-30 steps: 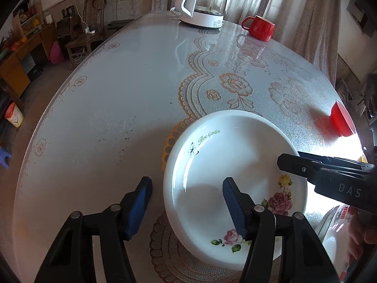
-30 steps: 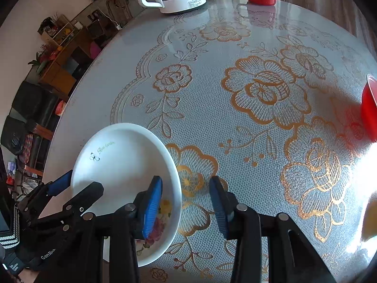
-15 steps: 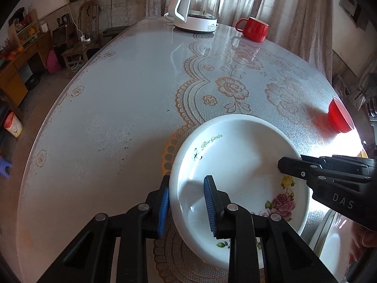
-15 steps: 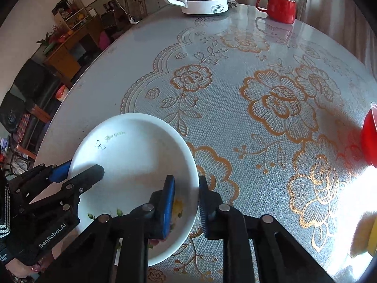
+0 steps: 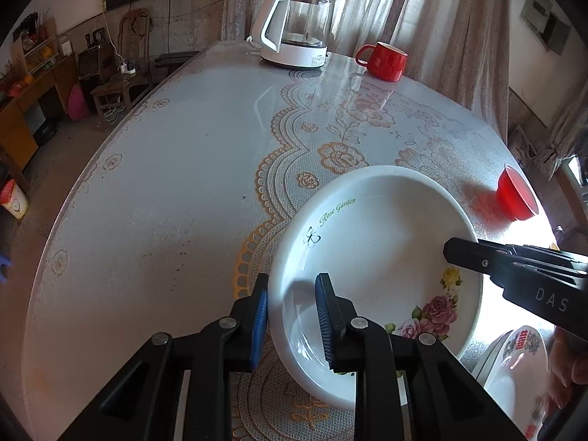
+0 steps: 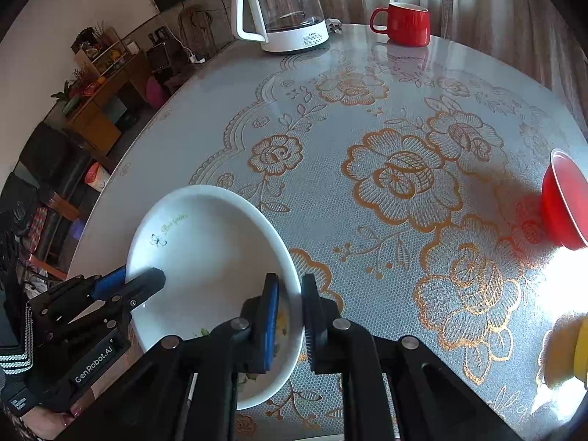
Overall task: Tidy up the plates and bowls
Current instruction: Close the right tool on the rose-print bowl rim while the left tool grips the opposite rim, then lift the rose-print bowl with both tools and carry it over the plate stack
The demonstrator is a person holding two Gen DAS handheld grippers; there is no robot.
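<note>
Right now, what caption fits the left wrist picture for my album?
Two grippers, left gripper and right gripper, clamp opposite rims of a white rose plate.

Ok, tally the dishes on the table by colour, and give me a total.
White: 2, the Rose Garden bowl and the patterned dish at the edge.
Red: 2, the mug and the small bowl.
Total: 4.

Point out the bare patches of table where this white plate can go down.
Widest bare patch: the plain cloth left of the white plate, running back to the kettle. Another lies on the gold roses between red mug and red bowl. Crowded: the near right edge, by the patterned dish.
</note>
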